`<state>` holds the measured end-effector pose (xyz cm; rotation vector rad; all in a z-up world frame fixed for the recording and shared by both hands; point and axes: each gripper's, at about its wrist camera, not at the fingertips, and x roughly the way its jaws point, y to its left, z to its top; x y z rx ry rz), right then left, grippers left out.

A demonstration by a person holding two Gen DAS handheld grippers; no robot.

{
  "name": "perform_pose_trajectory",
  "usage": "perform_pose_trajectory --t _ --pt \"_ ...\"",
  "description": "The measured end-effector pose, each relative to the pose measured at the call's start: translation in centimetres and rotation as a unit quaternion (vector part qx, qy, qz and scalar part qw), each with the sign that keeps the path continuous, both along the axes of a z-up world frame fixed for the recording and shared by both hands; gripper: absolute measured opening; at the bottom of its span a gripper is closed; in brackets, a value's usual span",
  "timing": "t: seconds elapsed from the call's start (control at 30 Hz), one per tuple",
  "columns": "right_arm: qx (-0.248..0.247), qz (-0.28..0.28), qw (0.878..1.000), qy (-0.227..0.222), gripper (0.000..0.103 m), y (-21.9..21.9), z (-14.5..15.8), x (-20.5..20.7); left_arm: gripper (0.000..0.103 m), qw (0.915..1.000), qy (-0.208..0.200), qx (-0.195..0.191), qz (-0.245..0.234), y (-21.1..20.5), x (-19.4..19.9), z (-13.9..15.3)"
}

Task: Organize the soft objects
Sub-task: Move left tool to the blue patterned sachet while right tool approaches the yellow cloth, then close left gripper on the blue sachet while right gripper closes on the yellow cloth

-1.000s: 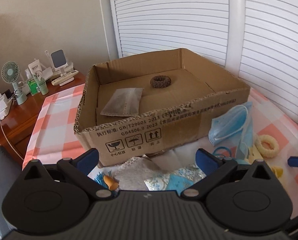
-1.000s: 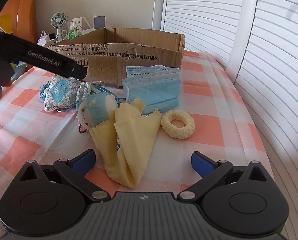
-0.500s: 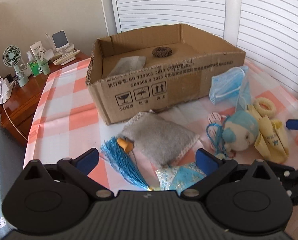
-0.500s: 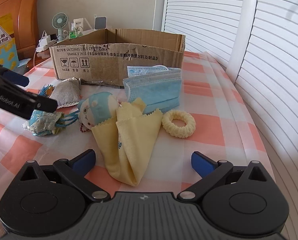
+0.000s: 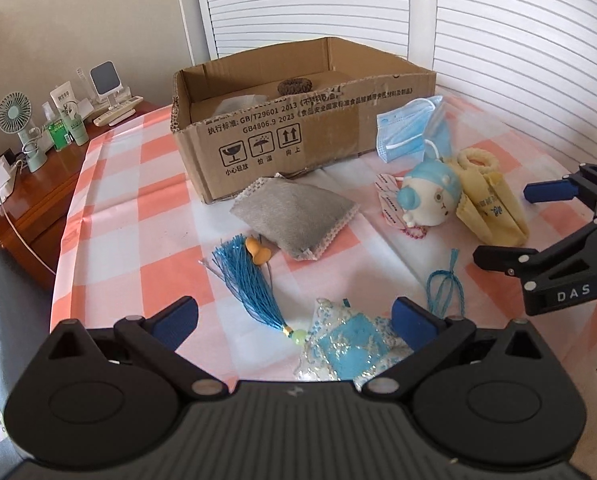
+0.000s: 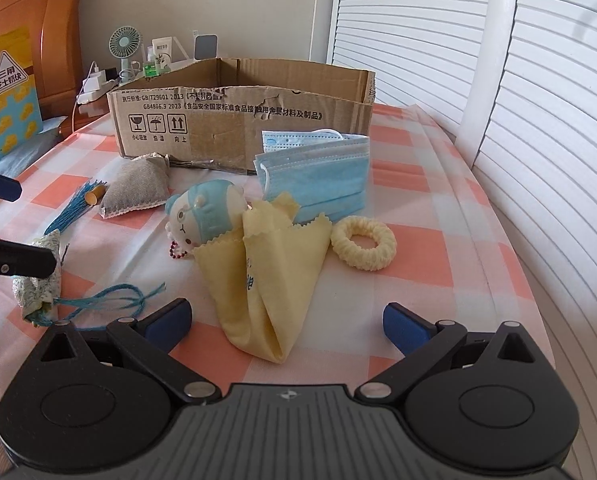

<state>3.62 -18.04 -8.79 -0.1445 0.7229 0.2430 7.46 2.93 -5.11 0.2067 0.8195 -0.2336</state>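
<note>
Soft items lie scattered on the checked tablecloth (image 5: 110,208) in front of the cardboard box (image 5: 282,136). Left to right in my left wrist view: blue tassel (image 5: 248,280), grey sachet (image 5: 294,218), blue patterned sachet (image 5: 348,350) between my left gripper (image 5: 294,316) fingers but not clamped, jaws wide. Then plush toy (image 5: 428,198), blue face masks (image 5: 408,130) by the box corner, yellow cloth (image 5: 488,210), cream scrunchie (image 5: 476,160). My right gripper (image 6: 284,322) hovers over the yellow cloth's near end, jaws wide, nothing held. Inside the box: a dark scrunchie (image 5: 294,87) and what may be a pale sachet (image 5: 238,104), mostly hidden behind the wall. Small fan (image 5: 16,120) stands on the side cabinet, far left.
</note>
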Motion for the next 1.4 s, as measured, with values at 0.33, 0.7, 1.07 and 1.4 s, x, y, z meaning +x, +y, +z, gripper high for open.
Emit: perform_pose_trajectory --t 0.33,0.7,1.07,1.4 --pt "0.001 0.004 1.0 -0.001 0.103 0.0 0.0 -0.2 0.102 0.998 0.057 -0.004 0.026 1.8 -1.7 -1.7" --pt "0.003 0.01 1.0 -0.004 0.103 0.2 0.0 -0.2 0.102 0.996 0.06 -0.022 0.062 3.9 -3.0 -1.8" --pt "0.008 0.018 1.0 -0.009 0.103 0.0 -0.1 -0.3 0.103 0.9943 0.061 -0.046 0.074 3.2 -3.4 -2.2" --pt "0.008 0.025 1.0 -0.013 0.103 0.0 -0.2 -0.4 0.067 0.9944 0.045 -0.049 0.082 2.9 -4.0 -1.5"
